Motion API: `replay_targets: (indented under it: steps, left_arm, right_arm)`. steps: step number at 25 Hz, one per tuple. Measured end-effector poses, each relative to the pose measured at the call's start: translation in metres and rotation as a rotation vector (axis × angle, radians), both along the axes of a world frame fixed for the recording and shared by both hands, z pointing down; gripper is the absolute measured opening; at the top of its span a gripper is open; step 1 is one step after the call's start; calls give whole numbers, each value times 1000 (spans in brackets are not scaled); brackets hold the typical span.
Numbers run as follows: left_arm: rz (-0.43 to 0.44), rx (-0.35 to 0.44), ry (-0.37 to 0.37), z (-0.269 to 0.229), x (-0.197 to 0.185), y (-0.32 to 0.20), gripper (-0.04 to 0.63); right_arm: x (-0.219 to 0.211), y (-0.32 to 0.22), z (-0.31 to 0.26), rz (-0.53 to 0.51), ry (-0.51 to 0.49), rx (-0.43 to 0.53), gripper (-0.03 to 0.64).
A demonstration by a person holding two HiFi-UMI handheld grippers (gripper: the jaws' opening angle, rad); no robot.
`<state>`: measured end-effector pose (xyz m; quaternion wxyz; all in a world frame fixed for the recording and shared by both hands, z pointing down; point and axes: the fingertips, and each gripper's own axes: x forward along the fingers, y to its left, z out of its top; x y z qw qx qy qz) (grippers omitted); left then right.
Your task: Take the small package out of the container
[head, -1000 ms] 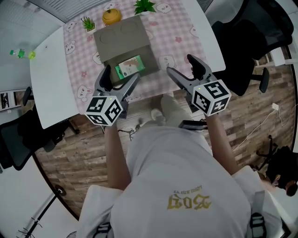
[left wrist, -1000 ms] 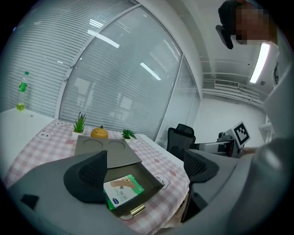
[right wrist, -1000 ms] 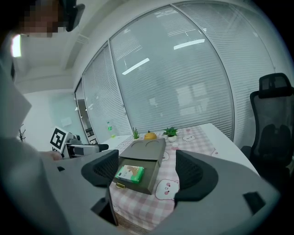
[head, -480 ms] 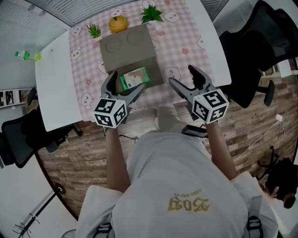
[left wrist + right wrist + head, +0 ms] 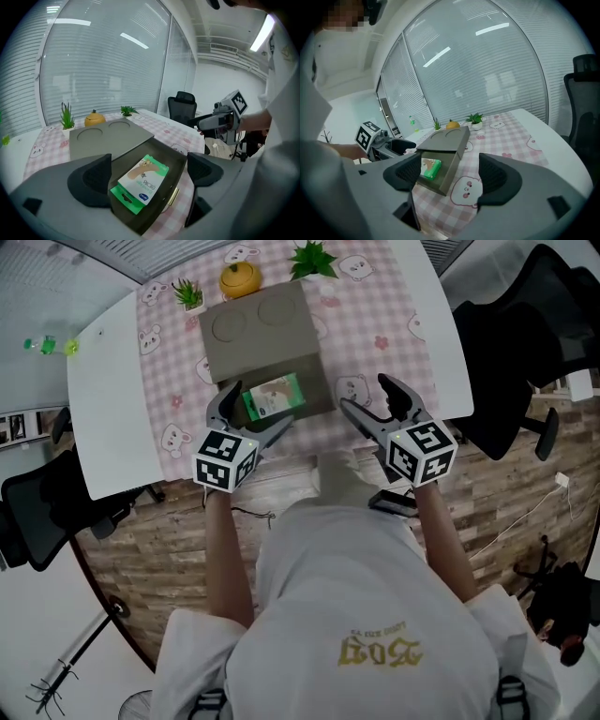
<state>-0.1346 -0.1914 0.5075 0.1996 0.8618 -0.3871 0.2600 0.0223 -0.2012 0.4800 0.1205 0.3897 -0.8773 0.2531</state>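
While poised with fingers spread on left gripper (image 5: 255, 409) and right gripper (image 5: 367, 396): reaching step. Next, likely lower left onto bandage package (image 5: 143, 178) in container (image 5: 262, 334), pinch.

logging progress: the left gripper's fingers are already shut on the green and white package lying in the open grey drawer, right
Not shut. The left gripper view shows the left gripper open, its fingers wide apart, not closed on the flat green and white package. The package does lie in the open grey drawer.
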Motion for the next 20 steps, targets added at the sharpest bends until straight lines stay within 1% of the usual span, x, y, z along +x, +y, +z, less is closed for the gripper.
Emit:
replay_targets:
  steps: [4,7,9,15,20]
  left_arm:
    - [60,-10,-86,12,-1,-3,514]
    - [135,-11,-172,23,1,-6,508]
    - [175,-21,-216,30,3,-8,505]
    - [273,-63,-324,53,1,-9,494]
    - [316,-86,-372,64,0,-11,481]
  right_arm:
    - [-3,-3,5,-9,-24,-9,382]
    - [-1,-6,8,-7,-39,-22,381]
    - [1,-7,11,-7,-43,-29,381]
    - [9,-14,16,8,-80,-33,380]
    - [19,-22,26,29,-89,-61,380]
